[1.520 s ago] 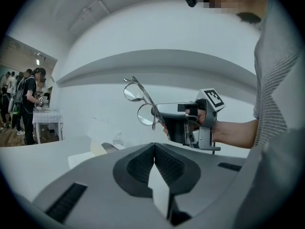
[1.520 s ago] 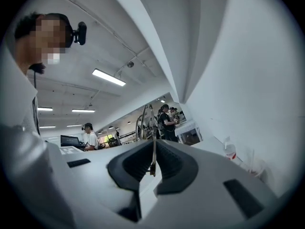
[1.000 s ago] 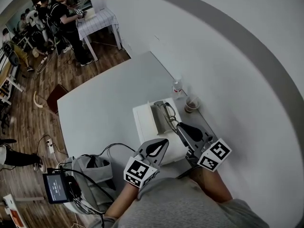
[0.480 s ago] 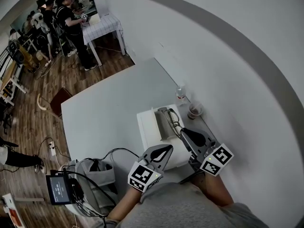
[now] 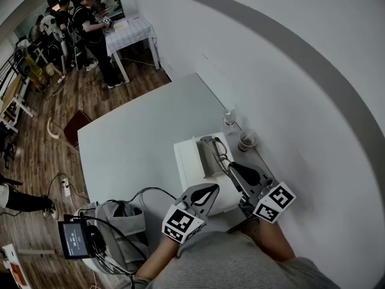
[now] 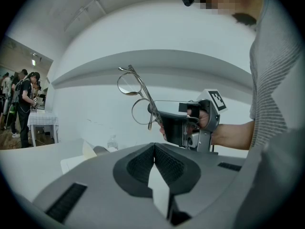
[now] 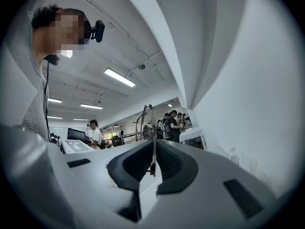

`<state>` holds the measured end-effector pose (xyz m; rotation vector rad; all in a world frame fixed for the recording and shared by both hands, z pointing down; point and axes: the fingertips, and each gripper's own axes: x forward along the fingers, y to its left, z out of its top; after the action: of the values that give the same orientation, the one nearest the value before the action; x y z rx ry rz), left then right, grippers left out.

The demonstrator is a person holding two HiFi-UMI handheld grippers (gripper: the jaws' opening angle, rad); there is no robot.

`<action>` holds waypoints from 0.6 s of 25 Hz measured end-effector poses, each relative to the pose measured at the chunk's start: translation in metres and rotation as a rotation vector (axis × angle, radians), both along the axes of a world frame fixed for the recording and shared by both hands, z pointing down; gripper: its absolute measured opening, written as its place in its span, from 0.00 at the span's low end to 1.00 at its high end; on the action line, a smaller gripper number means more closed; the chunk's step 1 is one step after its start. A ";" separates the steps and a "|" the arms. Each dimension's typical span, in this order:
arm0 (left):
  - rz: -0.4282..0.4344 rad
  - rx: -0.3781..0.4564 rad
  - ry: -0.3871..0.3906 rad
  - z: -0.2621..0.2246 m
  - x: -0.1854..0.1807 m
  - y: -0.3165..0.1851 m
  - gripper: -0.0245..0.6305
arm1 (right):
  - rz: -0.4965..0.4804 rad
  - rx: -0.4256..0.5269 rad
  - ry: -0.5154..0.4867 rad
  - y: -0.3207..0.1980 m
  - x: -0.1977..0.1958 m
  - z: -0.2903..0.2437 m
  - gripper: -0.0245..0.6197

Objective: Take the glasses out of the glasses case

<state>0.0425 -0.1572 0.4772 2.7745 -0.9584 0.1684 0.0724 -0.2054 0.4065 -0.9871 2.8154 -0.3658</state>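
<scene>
right gripper point(image 7: 153, 149): jaws clamped on one temple arm of the glasses point(image 7: 146, 120). The thin metal arm is pinched between the pads and the frame sticks up past the tips in my right gripper view

left gripper point(image 6: 155, 151): jaws fully together, nothing between them. Its camera looks across at the other gripper. There I see the glasses up in the air against the white wall, both round lenses clear of everything below and leaning toward the upper left of the frame

head view: both grippers sit at lower centre, the left one further left in the frame, near each other but apart. The glasses case point(image 5: 206, 156) lies open on a white pad point(image 5: 185, 161) on the white table point(image 5: 132, 137), just above the gripper tips in the frame. The glasses show right at the case's right edge. From this angle I can't tell whether they touch it; the left gripper view reads as lifted

near the wall, right of the case: a small plastic bottle point(image 5: 228, 120) and a cup point(image 5: 246, 140), both upright, near the pad's far right corner

lower left of the frame: a grey bag point(image 5: 117, 218) with cables and a small screen point(image 5: 73, 238), off the table edge. People stand round another table point(image 5: 129, 29) at upper left, well apart from my table
</scene>
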 end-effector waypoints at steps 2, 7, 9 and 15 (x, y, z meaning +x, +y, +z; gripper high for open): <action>0.001 0.000 -0.001 0.001 0.000 0.001 0.06 | 0.000 -0.002 0.005 0.000 0.000 0.002 0.08; 0.002 0.003 -0.002 0.000 0.000 0.001 0.06 | 0.000 -0.011 0.009 0.000 0.000 0.003 0.08; 0.002 0.003 -0.004 -0.001 0.000 0.001 0.06 | -0.001 -0.012 0.007 0.000 0.001 0.003 0.08; 0.006 -0.001 -0.009 0.002 0.002 0.003 0.06 | 0.000 -0.019 0.008 0.001 0.003 0.005 0.08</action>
<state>0.0444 -0.1546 0.4788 2.7786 -0.9519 0.1816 0.0754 -0.2044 0.4116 -0.9943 2.8242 -0.3895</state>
